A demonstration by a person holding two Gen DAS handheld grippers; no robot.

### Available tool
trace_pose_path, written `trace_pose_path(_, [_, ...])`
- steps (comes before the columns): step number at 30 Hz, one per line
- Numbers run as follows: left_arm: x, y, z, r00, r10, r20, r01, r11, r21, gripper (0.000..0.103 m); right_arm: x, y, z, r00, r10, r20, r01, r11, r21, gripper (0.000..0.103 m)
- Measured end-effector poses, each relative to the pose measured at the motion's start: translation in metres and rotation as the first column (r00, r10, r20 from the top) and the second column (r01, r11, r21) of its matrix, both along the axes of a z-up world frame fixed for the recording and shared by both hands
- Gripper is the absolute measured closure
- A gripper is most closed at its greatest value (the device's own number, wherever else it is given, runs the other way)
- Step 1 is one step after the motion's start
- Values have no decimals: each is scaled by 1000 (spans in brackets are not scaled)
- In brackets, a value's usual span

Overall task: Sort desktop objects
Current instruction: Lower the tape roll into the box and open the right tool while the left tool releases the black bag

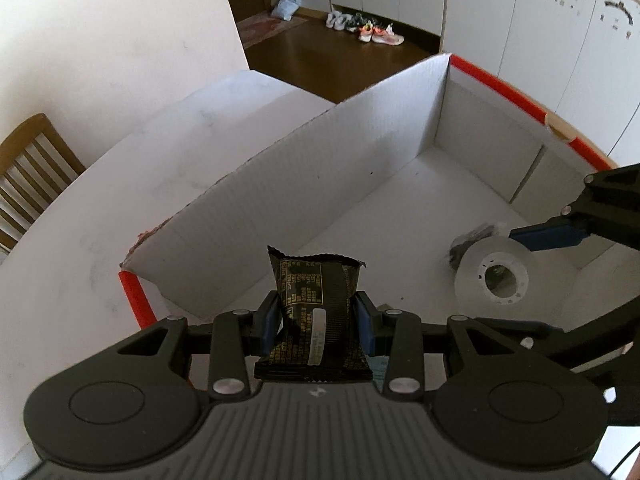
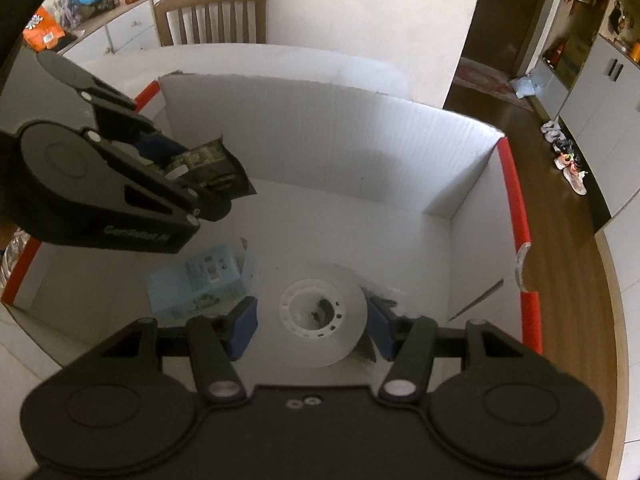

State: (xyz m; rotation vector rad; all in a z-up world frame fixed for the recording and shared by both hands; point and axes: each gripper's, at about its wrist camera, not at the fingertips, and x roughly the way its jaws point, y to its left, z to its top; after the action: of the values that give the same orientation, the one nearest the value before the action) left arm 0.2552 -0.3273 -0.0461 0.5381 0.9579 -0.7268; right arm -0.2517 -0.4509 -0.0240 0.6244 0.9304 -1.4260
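Black snack packet [image 1: 316, 312] clamped in left tool [image 1: 318, 318], right tool [image 2: 312, 326] apart, straddling tape roll [image 2: 320, 316] in box [image 2: 320, 136].

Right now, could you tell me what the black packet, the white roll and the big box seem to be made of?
Black packet: glossy plastic or foil film, judging by crinkles and a serrated sealed end. White roll: likely clear tape wound on a moulded white plastic core. Big box: matte white corrugated board, showing fine ribbing and torn brown edges.
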Motion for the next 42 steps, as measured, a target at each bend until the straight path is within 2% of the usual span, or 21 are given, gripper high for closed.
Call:
trace_pose_path(16, [16,-15,-23,999,-7,-51,12,994,107,65,10,-18,-17,999,41,-16,-39,994,97,45])
trace_pose_path(28, [19,-20,-38,994,-34,-108,50,988,145,65,13,-29,-22,999,37,-25,-32,988,154,45])
trace_pose_path(42, [23,-23,-42,988,-38,-153,65,983,174,65,11,-35,-28,997,57,-52,-47,985,168,44])
